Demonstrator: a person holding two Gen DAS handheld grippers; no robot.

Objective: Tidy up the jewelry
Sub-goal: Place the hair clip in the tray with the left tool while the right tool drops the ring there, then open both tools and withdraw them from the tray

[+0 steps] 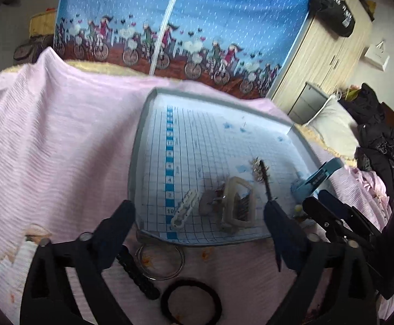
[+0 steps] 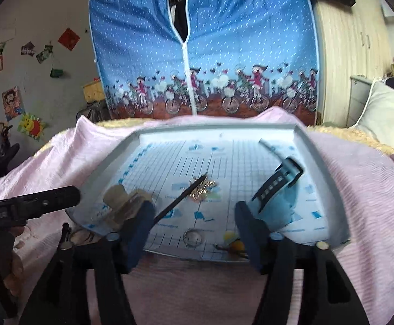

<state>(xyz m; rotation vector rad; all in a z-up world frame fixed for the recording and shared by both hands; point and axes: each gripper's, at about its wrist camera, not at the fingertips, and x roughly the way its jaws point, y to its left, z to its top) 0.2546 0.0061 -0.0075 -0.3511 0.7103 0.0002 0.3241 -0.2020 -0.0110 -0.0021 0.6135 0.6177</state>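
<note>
Left wrist view: left hand-held gripper point(image 1: 198, 216), jaws apart and empty, hovered at the tray's point(image 1: 142, 124) near rim. Off the tray, nearer than its fingertips, lay a black hair tie point(image 1: 167, 302). Right hand-held gripper point(image 2: 194, 220) also stood apart over the tray.

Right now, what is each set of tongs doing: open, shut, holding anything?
Left tongs: open, holding nothing, over the grey tray.
Right tongs: open, holding nothing.
</note>
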